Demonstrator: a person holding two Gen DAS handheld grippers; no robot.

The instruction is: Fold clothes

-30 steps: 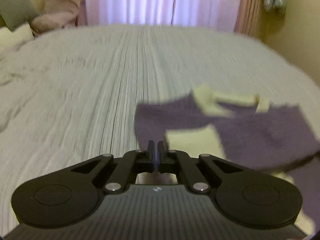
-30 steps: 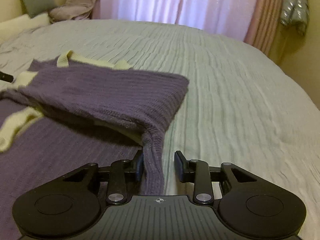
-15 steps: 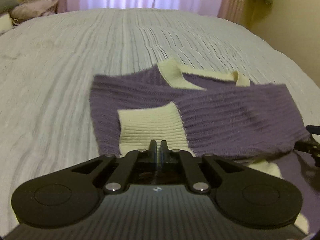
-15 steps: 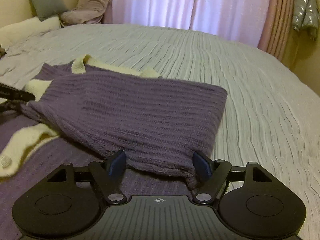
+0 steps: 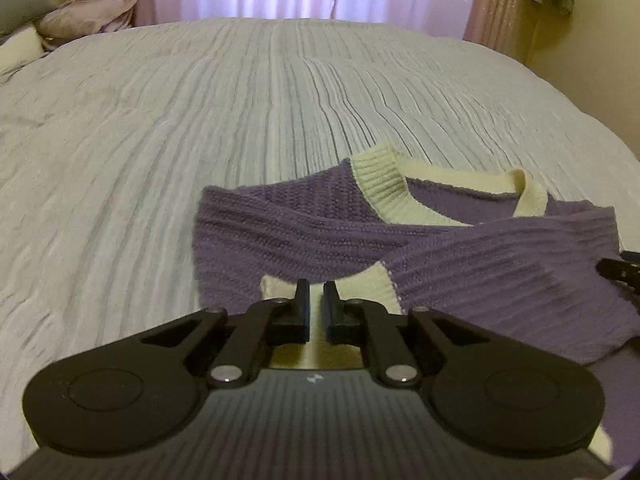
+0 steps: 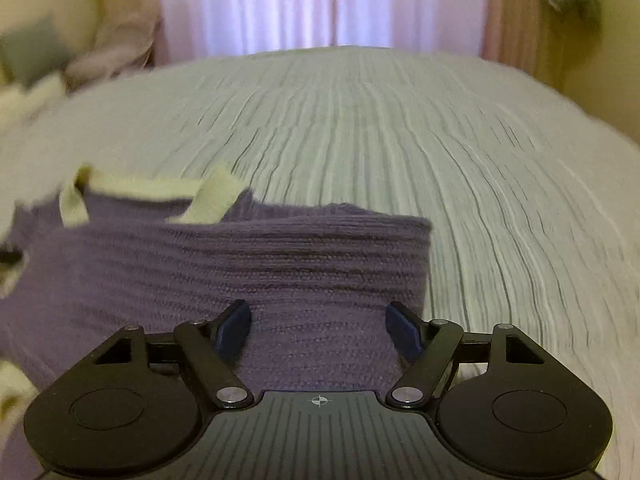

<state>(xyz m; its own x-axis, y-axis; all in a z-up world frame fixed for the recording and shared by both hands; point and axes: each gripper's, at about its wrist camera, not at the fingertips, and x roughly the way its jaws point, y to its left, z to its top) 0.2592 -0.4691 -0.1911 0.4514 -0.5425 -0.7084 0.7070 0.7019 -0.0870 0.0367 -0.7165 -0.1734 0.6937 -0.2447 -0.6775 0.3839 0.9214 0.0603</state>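
Purple rib-knit sweater [image 5: 304, 236], cream ribbed cuff [image 5: 372, 286] & collar, on crinkled bedspread [image 5: 200, 128].

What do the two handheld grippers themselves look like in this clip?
Both are matte black. The left gripper and the right gripper each have two rounded lobes with circular discs, slotted linkage arms on silver pivot pins, and a ribbed dark-grey body bearing a small white mark. The right one's pads look dark blue. No hands, sleeves or cables show.

The sweater [image 6: 224, 276] is being cut off by the left and lower edges in the right wrist view; its cream cuff [image 5: 360, 292] is being partly hidden behind the left gripper [image 5: 316, 308].
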